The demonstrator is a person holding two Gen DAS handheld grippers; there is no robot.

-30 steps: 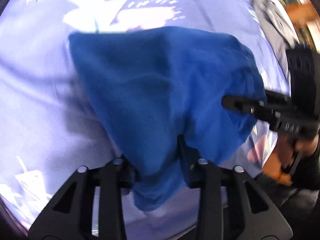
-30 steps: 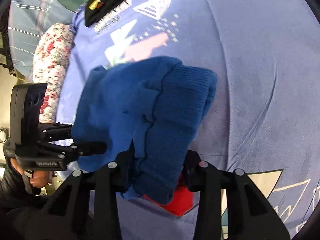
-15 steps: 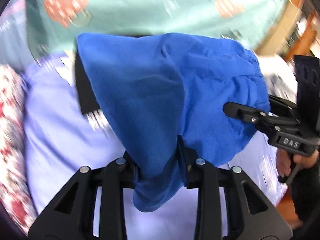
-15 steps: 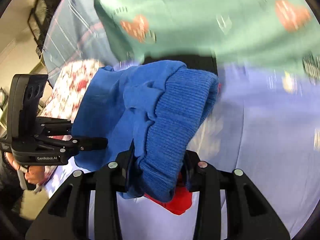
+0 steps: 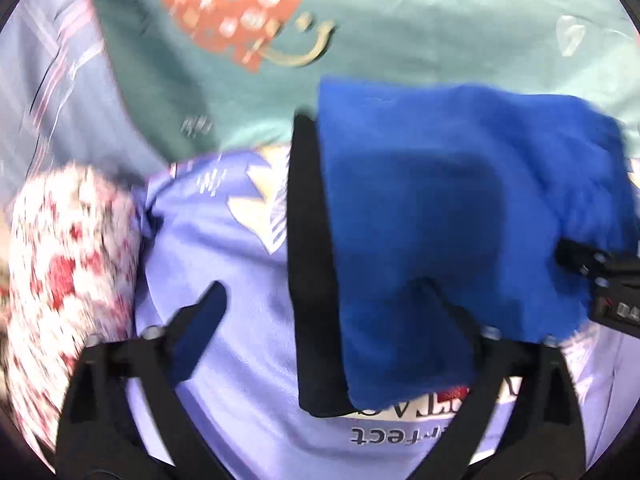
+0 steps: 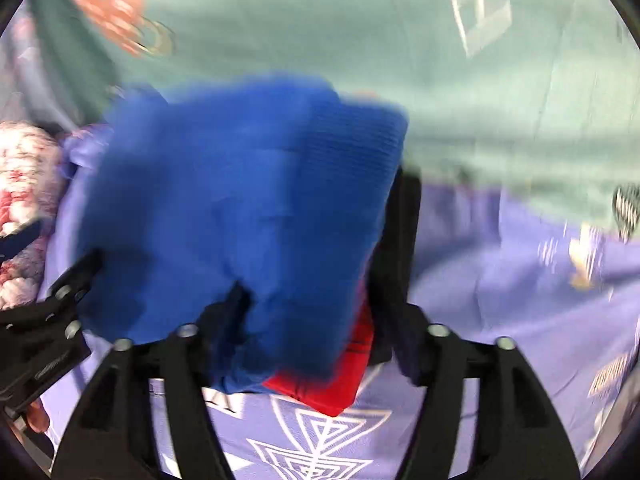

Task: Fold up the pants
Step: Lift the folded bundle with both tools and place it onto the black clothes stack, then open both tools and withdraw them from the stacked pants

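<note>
The folded blue pants (image 5: 440, 220) lie on top of a folded black garment (image 5: 310, 280) on the lavender bedsheet; in the right wrist view the pants (image 6: 248, 208) cover a red garment (image 6: 344, 372) and the black one (image 6: 400, 240). My left gripper (image 5: 324, 300) is open, its jaws spread wide, the right finger against the pants' near edge. My right gripper (image 6: 316, 312) is open too, the pants' edge lying loose between its fingers. Each gripper shows at the edge of the other's view.
A mint-green blanket (image 5: 400, 40) with red heart prints lies behind the stack. A floral pillow (image 5: 68, 260) sits at the left. The lavender patterned sheet (image 6: 520, 300) stretches to the right and front.
Both grippers carried the pants over to the stack, set them on the black garment and opened, letting go. The pants now rest flat instead of hanging.
</note>
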